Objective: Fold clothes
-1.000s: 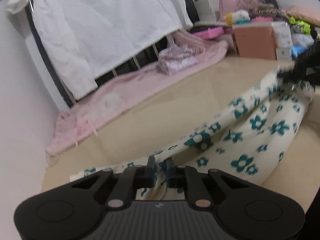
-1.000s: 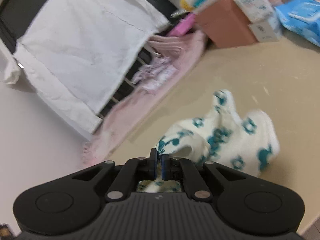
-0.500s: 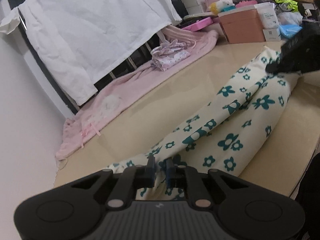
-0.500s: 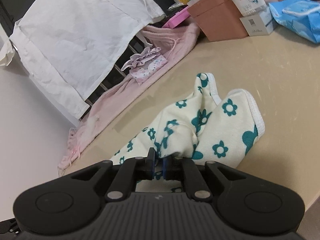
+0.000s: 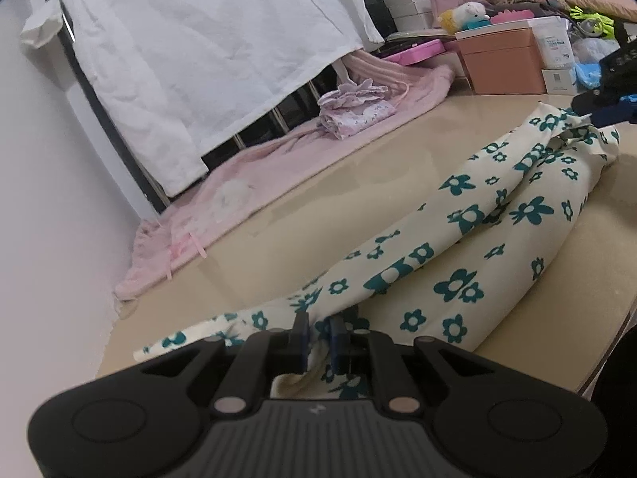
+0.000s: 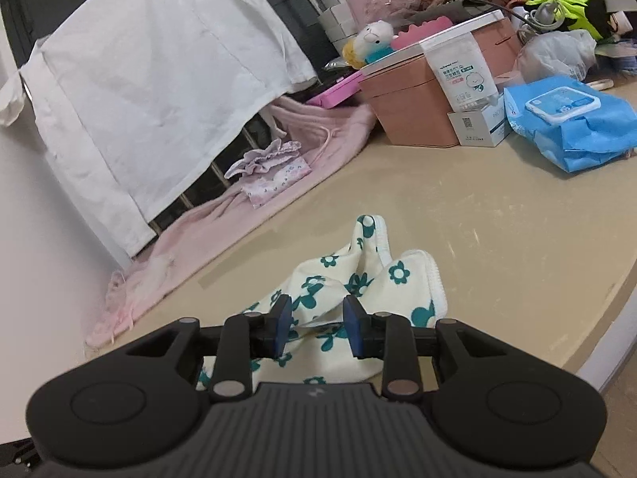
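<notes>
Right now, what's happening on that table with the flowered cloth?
A person holding a gripper in each hand is folding a cream cloth with teal flowers, which lies stretched along the beige table. The left gripper has its jaws shut on the near end of the cloth. The right gripper is at the far end; its jaws are opening, with the cloth lying under and between them but no longer pinched. A pink garment lies along the table's back edge.
</notes>
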`<state>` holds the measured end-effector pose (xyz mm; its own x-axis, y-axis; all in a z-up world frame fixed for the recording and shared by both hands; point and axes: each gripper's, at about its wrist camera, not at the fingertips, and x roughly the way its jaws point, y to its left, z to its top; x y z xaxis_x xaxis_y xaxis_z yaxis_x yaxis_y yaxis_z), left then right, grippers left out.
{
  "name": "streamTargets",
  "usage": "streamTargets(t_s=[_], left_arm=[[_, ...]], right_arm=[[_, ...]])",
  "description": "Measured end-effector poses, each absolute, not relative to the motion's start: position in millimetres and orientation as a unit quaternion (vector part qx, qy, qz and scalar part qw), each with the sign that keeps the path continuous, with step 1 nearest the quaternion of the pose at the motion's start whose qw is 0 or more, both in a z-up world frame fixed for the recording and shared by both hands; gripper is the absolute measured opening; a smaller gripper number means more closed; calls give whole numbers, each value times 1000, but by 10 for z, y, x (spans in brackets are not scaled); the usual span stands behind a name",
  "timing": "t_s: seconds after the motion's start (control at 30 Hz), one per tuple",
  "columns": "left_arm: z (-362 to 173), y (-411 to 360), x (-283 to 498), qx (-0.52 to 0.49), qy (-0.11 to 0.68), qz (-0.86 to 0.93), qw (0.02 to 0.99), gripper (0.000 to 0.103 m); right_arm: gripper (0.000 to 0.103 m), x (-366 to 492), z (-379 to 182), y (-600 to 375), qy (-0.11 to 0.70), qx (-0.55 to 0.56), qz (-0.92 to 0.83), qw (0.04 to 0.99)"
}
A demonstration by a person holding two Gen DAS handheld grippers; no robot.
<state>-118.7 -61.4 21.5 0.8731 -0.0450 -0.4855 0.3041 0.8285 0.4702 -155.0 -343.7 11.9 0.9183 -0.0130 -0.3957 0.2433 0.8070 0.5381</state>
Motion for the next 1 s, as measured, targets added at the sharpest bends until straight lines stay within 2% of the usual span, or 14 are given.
streamTargets(t_s=[0.07,0.2,0.23,0.3,0.33,0.43,0.53,0.57,0.6,0.63,0.83,0.9,0.97,1.0], left_arm=[[194,-631,-1191,281,234,-91,926,9],[110,-637,-1234,289,239,-85,923,14],[109,-620,-1234,282,241,-86,925,14],[106,-585,-1234,269,245,-89,927,14],[105,-572,-1232,263,247,-89,928,14],[103,-581,-1217,258,249,-87,929,14],[107,-568,-1223,251,252,-86,930,14],[109,-561,-1230,247,255,-87,931,14],[111,-553,-1237,243,257,-87,931,14],[113,-546,-1243,239,258,-87,932,14],[131,-547,-1257,222,261,-106,933,12],[171,-528,-1310,222,255,-109,935,15],[274,-413,-1400,208,253,-121,937,15],[339,-322,-1442,196,254,-129,938,15]], right_arm=[[8,-1484,37,-3439,187,288,-82,935],[11,-1383,0,-3575,233,312,-87,917],[17,-1457,61,-3566,231,302,-78,922],[66,-1640,206,-3505,198,271,-71,939],[68,-1690,275,-3472,182,250,-70,948],[67,-1450,279,-3528,182,252,-53,949],[65,-976,103,-3759,233,328,-39,915],[50,-862,42,-3821,242,357,-24,902],[21,-750,-20,-3881,250,385,-7,888],[12,-688,-54,-3927,251,395,-4,884],[11,-517,-183,-4059,238,389,-4,890],[19,-576,-140,-3995,233,353,-15,906],[32,-726,-35,-3912,211,309,-36,927],[33,-811,23,-3882,195,285,-50,937]])
